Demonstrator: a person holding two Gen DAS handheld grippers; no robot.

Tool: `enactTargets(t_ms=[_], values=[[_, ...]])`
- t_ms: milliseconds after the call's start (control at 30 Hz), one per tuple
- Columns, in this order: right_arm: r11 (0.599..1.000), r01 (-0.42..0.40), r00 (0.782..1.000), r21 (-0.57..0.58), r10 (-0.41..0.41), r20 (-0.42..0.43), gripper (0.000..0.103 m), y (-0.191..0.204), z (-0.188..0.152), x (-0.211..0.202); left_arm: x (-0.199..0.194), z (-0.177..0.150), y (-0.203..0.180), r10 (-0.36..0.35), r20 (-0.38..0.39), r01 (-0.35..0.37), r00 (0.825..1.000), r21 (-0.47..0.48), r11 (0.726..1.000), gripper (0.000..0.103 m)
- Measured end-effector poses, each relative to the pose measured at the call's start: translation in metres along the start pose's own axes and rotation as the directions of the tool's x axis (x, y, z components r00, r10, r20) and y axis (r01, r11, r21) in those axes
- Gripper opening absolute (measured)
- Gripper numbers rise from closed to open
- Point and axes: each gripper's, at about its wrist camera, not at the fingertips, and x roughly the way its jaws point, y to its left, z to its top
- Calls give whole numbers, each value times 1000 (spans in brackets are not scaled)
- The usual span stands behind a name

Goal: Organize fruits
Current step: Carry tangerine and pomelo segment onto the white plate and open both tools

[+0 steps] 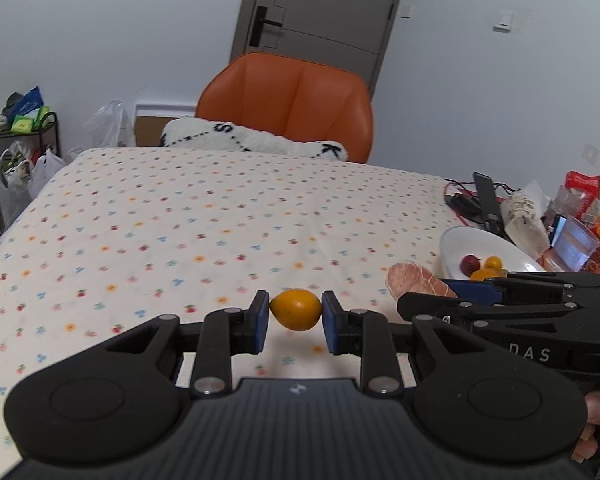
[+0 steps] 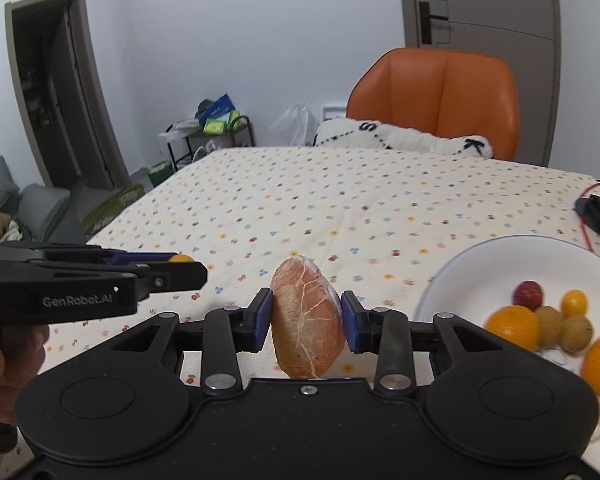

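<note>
The left gripper (image 1: pixel 295 310) pinches a small yellow fruit (image 1: pixel 296 309), lying sideways, left of the white bowl (image 2: pixel 476 264). The right gripper (image 2: pixel 307 316) pinches a pink grapefruit piece (image 2: pixel 306 320), standing tall, beside the bowl.

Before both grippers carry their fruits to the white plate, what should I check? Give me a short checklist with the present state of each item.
1. Left gripper shut on the small yellow fruit: ok.
2. Right gripper shut on the peeled grapefruit piece: ok.
3. Grapefruit piece held firmly: cannot tell; it hangs low below the pads.
4. Free room in the white plate: ok, the near left part is bare.
5. Table path to the plate clear: ok.
</note>
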Motion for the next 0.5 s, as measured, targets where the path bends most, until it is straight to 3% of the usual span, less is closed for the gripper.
enactTargets(t_ms=[500], values=[[989,109,990,103,-117,77,35,-53,-13,-53,14,7,-72,-101,3,100,995,89,991,26]])
